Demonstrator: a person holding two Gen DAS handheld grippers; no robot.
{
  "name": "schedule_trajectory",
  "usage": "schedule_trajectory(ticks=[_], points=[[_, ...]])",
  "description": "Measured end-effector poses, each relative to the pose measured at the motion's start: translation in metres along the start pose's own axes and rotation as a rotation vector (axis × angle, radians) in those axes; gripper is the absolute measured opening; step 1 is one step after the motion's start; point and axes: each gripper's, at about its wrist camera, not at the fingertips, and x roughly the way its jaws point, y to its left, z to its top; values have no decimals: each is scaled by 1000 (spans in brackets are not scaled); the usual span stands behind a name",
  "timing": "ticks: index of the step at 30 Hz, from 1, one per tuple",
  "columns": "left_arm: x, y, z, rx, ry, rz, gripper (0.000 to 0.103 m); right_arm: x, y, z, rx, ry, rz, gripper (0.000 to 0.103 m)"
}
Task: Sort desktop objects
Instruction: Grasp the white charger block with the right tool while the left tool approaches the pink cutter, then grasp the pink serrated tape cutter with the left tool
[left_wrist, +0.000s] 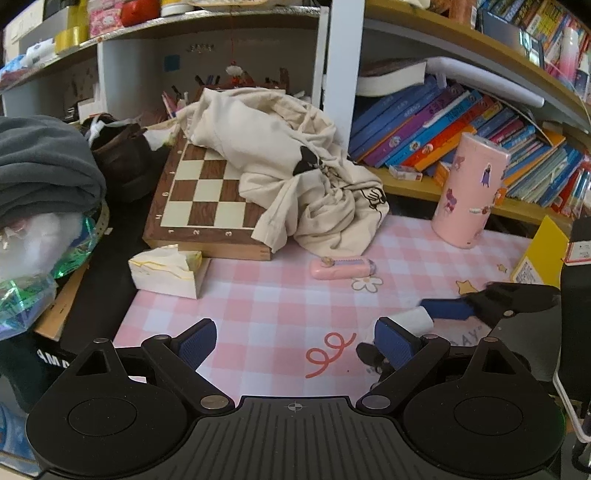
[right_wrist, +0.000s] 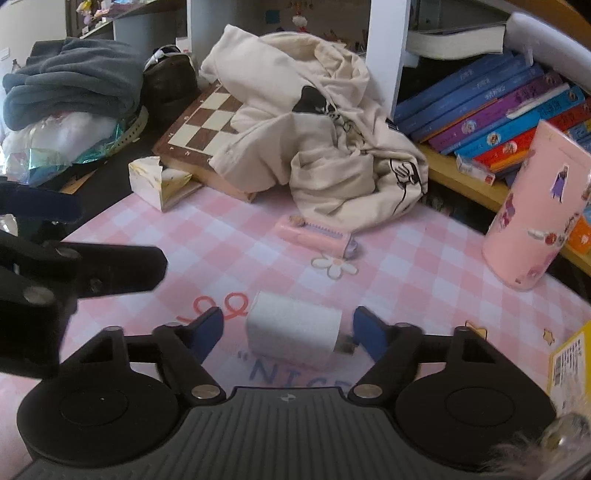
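Observation:
A white charger block (right_wrist: 295, 334) lies on the pink checked mat (right_wrist: 406, 258) between the fingers of my right gripper (right_wrist: 289, 326). A gap shows on each side of the block, so the gripper is open. In the left wrist view the same charger block (left_wrist: 412, 320) lies low on the right, against one blue pad (left_wrist: 447, 309) of the right gripper. My left gripper (left_wrist: 295, 336) hovers open over the mat with nothing between its fingers. A small pink device (left_wrist: 343, 267) lies further back on the mat.
A wooden chessboard (left_wrist: 199, 199) sits at the back under a crumpled cream cloth bag (left_wrist: 295, 166). A tissue pack (left_wrist: 166, 273) lies left. A pink sticker tin (left_wrist: 471, 192) and a yellow box (left_wrist: 539, 254) stand right. Books (left_wrist: 443, 122) fill the shelf. A folded grey fleece (left_wrist: 40, 162) lies far left.

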Motion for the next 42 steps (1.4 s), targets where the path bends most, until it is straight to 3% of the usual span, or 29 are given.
schedule_trajectory(ticks=[4,15,25,42], points=[[8,-4,4,17,0,-7,95,-2,-8,-2,21,-3,18,54],[43,-27,12,69,19,-44,95,-29,-33,-21,129,58,-57,54],[85,-51,22,120,17,-66,94,-44,-47,-31,195,50,-86,54],[144,-59,36,111,28,38,92,-46,-55,-38,222,48,-88,54]])
